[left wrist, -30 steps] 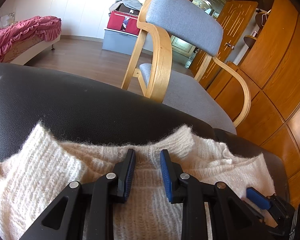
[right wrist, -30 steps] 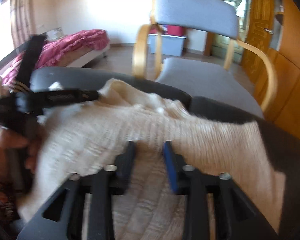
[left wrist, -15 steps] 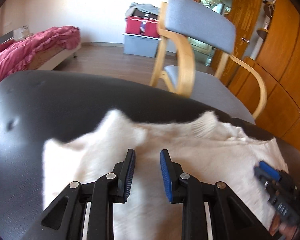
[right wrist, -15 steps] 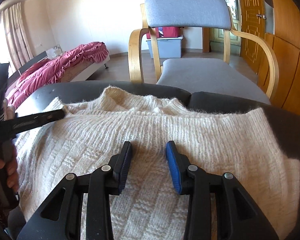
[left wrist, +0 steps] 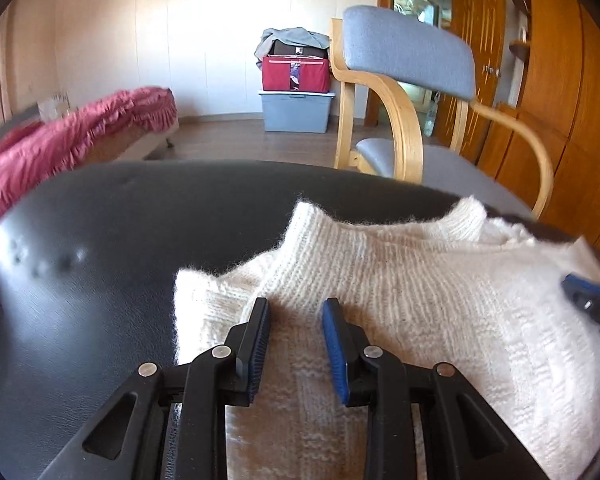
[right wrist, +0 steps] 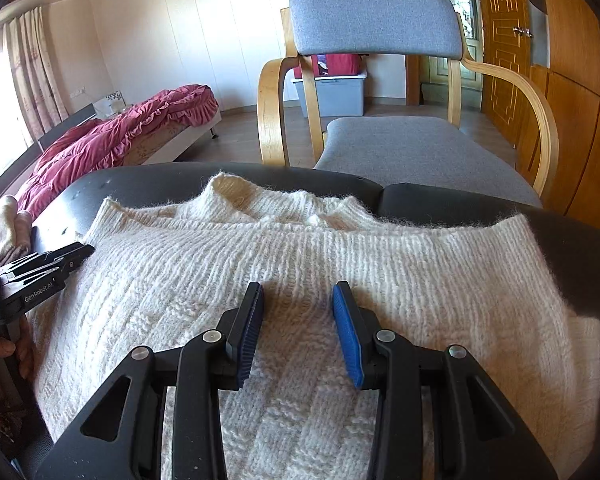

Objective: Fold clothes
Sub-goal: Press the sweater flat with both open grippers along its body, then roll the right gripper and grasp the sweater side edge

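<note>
A cream knitted sweater lies spread on a black padded surface, collar towards the far edge. My left gripper hovers over the sweater's left part near the shoulder. Its jaws are opening, and only flat knit lies below the gap, with nothing pinched. My right gripper stands open over the middle of the sweater, its pads apart and gripping nothing. Each gripper shows in the other view: the right gripper at the right edge, the left gripper at the sweater's left border, held by a hand.
A grey-cushioned wooden armchair stands just beyond the black surface. A bed with a red cover is at the far left. Stacked storage bins sit by the back wall. Wooden cabinets line the right.
My left gripper has slid left along the sweater, so the collar now sits to its right and more black surface shows. Its jaws stand slightly wider. The right gripper has stayed over the sweater.
</note>
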A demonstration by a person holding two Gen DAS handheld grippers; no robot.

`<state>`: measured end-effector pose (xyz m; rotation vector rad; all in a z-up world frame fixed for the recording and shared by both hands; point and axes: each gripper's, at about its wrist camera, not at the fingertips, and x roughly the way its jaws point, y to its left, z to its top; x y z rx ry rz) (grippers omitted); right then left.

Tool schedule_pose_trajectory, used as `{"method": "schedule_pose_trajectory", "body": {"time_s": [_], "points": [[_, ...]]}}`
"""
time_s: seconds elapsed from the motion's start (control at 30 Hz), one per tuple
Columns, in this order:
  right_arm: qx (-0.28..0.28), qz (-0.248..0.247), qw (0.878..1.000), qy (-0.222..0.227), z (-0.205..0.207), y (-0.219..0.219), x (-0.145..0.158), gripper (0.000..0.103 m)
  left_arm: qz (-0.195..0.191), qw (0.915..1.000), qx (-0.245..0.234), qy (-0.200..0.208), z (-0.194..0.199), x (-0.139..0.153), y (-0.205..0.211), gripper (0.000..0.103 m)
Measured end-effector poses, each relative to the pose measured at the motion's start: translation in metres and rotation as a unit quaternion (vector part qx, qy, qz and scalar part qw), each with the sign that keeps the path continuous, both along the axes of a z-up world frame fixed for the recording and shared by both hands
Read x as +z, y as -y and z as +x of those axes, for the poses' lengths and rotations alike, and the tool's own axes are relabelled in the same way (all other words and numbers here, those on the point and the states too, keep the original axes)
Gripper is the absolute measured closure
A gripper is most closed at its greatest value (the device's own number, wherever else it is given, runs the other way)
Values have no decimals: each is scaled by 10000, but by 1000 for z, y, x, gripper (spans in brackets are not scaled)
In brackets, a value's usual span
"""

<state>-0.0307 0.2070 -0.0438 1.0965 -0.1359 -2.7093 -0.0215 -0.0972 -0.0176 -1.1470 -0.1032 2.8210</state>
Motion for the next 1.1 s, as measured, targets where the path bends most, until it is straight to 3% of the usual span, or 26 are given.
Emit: {"method": "schedule_pose_trajectory", "body": {"time_s": [0.1,0.2,0.3,0.37,0.43,0.57,0.7,0.83,0.93,1.03,1.1], "points": [[4,-90,10000,-7,0,-3,0,64,547,9985,-10,6,4,-1,17,75],[5,-418,9990,-185,8,-12,6,64,746,9971,118,-13,12,5,23,75],[-93,-537,9980,-318,19,-21,10,64,221,9990,333,-214,24,12,14,75],[-160,-455,9987,-190,19,-24,7,64,-271,9982,521,-80,21,6,8,75],[-176,-492,9986,-72,15,-26,3,64,-224,9983,523,147,15,0,9,75],[-128,-437,9989,-61,14,-23,2,58,-26,9975,697,69,25,13,4,75],[-112,-468,9987,-195,19,-22,5,55,209,9994,243,-124,45,30,-28,75],[-296,-589,9972,-348,43,-40,17,55,276,9978,-558,-241,63,42,-73,75],[-683,-540,9957,-313,63,-69,26,49,235,9941,-1036,-228,75,43,-108,75],[-1165,-681,9907,-168,84,-114,29,36,87,9899,-1402,-212,87,36,-142,75],[-1489,-813,9855,10,95,-142,28,34,-44,9884,-1513,-162,91,29,-159,75]]}}
